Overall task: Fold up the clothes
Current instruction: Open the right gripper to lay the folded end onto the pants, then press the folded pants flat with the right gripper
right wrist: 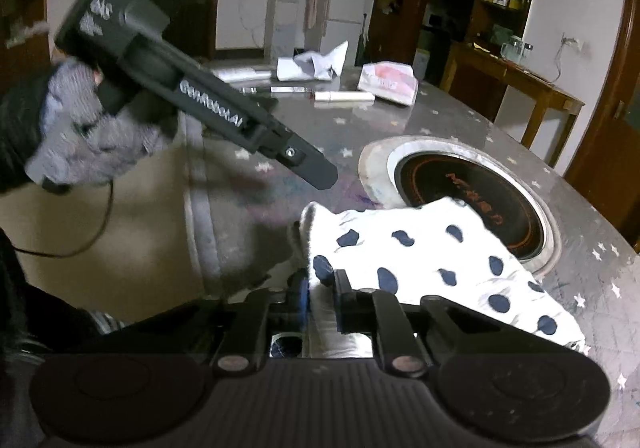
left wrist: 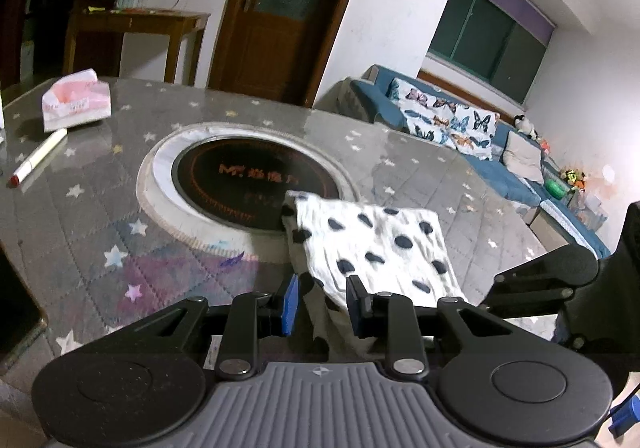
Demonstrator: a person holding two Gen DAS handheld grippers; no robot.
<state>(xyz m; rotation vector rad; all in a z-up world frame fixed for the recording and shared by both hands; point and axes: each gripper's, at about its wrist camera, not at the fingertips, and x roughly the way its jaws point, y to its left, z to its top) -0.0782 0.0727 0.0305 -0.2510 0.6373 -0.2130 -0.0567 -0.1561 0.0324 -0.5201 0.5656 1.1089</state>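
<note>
A white cloth with dark spots [left wrist: 384, 244] lies folded on the star-patterned table [left wrist: 100, 215], one corner over the round inset cooker [left wrist: 256, 183]. My left gripper [left wrist: 322, 302] hovers at the cloth's near edge with its jaws a little apart and the blue pad clear of the fabric. In the right wrist view a gloved hand [right wrist: 80, 135] holds the left gripper [right wrist: 324, 173] above the table, apart from the cloth [right wrist: 440, 248]. My right gripper [right wrist: 323, 294] is shut on the cloth's near edge. Part of its black body [left wrist: 560, 272] shows at the right.
A pink tissue pack [left wrist: 76, 103] and a white marker [left wrist: 38, 157] lie at the table's far left. Crumpled paper [right wrist: 312, 63] sits at the far side. The table edge [right wrist: 196, 207] drops off beside the gloved hand. A blue sofa [left wrist: 440, 119] stands beyond.
</note>
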